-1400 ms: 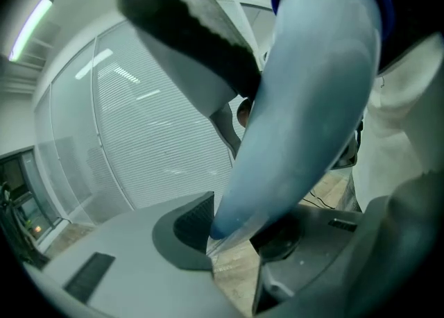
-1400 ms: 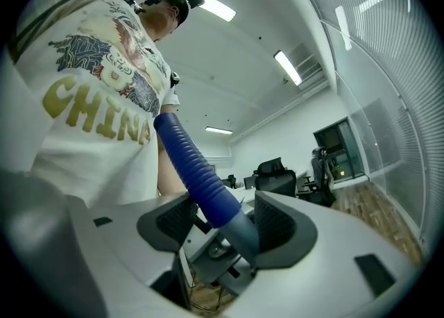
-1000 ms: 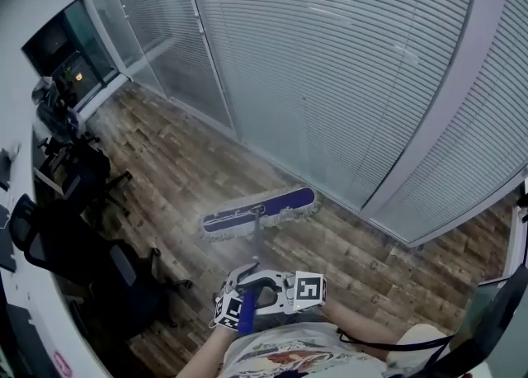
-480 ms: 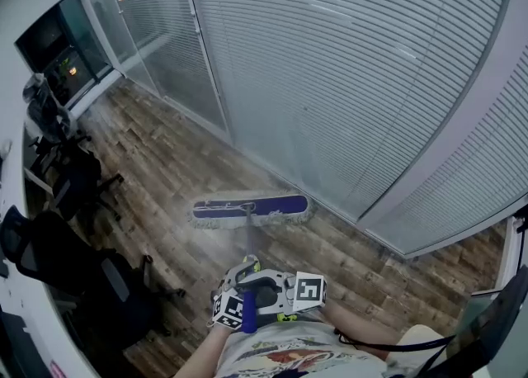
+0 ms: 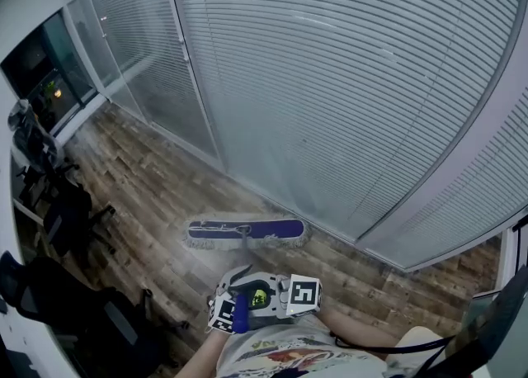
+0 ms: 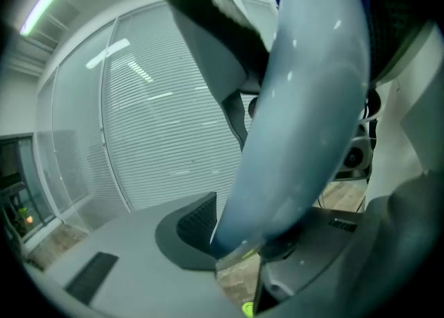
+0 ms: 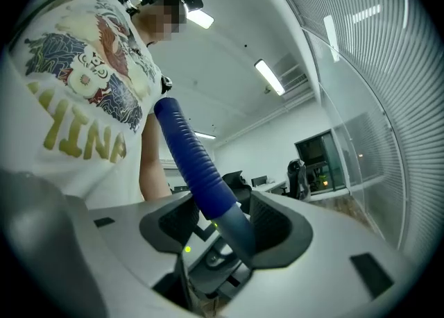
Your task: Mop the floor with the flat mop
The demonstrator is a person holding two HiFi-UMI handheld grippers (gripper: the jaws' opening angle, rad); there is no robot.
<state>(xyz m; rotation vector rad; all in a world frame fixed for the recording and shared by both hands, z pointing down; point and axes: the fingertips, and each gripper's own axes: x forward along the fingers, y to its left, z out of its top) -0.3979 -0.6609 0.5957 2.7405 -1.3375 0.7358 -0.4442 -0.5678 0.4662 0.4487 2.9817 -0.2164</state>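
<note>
1. Mop head (image 5: pixel 246 233) is flat on the floor (image 5: pixel 157 174), out ahead of both tongs and just short of the glass partition (image 5: pixel 330 79).
2. Its long axis runs left-right in the head view, roughly along the base of the glass. The handle (image 6: pixel 305 115) comes off the head's middle and runs straight back to me.
3. Left gripper (image 6: pixel 260 233): clenched on the grey handle, with the pole hard against the pad.
4. Right gripper (image 7: pixel 225 230): jaws closing, with the handle between them just below the blue grip (image 7: pixel 191 153). The pads look slack on it, so I wouldn't call that a firm hold yet.
5. Both tongs sit bunched at the top end of the handle. Neither is clearly nearer the head.
6. My read: we're mid-stroke, and the next push goes sideways along the wall line. It depends on keeping the head's long axis parallel to the glass.
7. Surface is wood-pattern planks and looks smooth, so the head should slide easily.
8. Room: blinds behind the glass, and office chairs (image 5: pixel 70 211) to the left, well apart from the head. There's open floor between them for the sweep.
</note>
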